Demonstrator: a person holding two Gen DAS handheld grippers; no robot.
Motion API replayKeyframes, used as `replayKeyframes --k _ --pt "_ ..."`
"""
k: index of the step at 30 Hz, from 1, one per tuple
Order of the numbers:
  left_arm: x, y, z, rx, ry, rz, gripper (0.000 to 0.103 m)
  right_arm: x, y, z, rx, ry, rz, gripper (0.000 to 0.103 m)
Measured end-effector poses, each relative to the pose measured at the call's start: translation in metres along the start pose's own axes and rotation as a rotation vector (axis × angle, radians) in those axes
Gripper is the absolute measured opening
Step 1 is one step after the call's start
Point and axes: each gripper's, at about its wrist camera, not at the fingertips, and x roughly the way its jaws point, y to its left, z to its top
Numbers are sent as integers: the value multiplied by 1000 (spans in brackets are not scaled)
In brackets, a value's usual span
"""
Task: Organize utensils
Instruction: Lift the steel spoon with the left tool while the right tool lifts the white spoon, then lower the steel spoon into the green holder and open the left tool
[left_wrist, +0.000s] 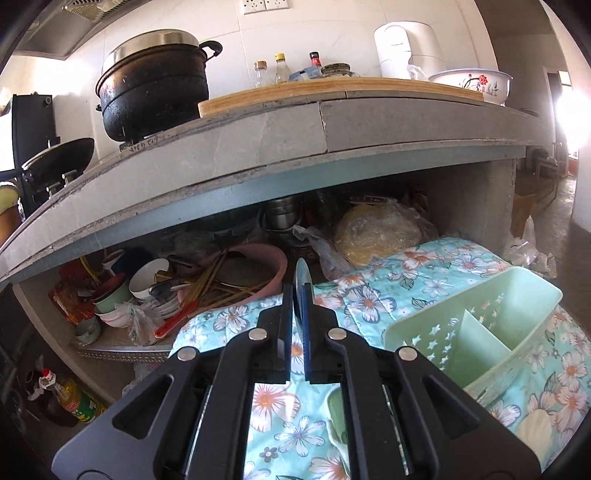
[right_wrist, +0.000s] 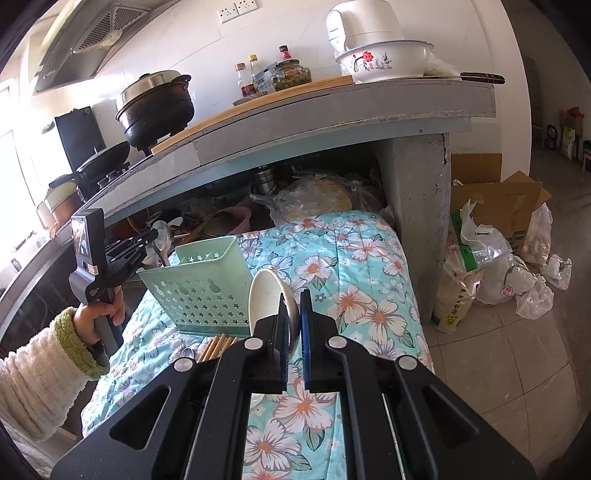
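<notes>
My left gripper is shut on a metal spoon, held edge-on above the floral cloth; the same spoon's bowl shows in the right wrist view in the left gripper. The light green two-compartment utensil caddy lies to its right and also shows in the right wrist view. My right gripper is shut on a white spoon, right of the caddy. Wooden chopsticks and a metal spoon lie on the cloth in front of the caddy.
A concrete counter overhangs a cluttered shelf with bowls, chopsticks and a pink basin. A black pot, cutting board and bottles stand on the counter. Plastic bags and a cardboard box sit on the floor at the right.
</notes>
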Motion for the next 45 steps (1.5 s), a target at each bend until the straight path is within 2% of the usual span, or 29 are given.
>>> replayKeyframes --k 3,5,7,11,16,22,26,32,34,38,42,45 --pt "-2 2 -2 -15 21 -23 11 -1 0 -1 2 -1 2 6" --pt "-3 3 -4 -28 35 -32 21 -1 0 -1 8 0 5 6" --pt "-5 4 -7 -36 47 -47 26 -1 -1 -1 13 2 8 6" --pt "-10 1 -13 -16 63 -54 38 -1 -3 -1 19 6 8 6" --pt "-13 1 -19 -8 76 -57 42 -2 -4 -3 21 5 9 6" --pt "-20 10 -18 -56 73 -59 44 -4 -1 5 17 -15 21 6" --pt "-34 21 -17 -112 46 -63 49 -11 6 27 -1 -77 29 6" --pt "-64 38 -24 -202 37 -81 59 -14 25 83 -35 -248 56 6" --pt "-75 42 -31 -222 46 -80 61 -6 34 103 -45 -285 60 6" --pt "-92 48 -46 -250 78 -80 66 27 58 130 -135 -318 -10 6" --pt "-106 52 -64 -261 112 -77 69 70 74 140 -217 -288 -72 6" --pt "-114 55 -77 -269 128 -72 70 98 84 134 -286 -267 -116 6"
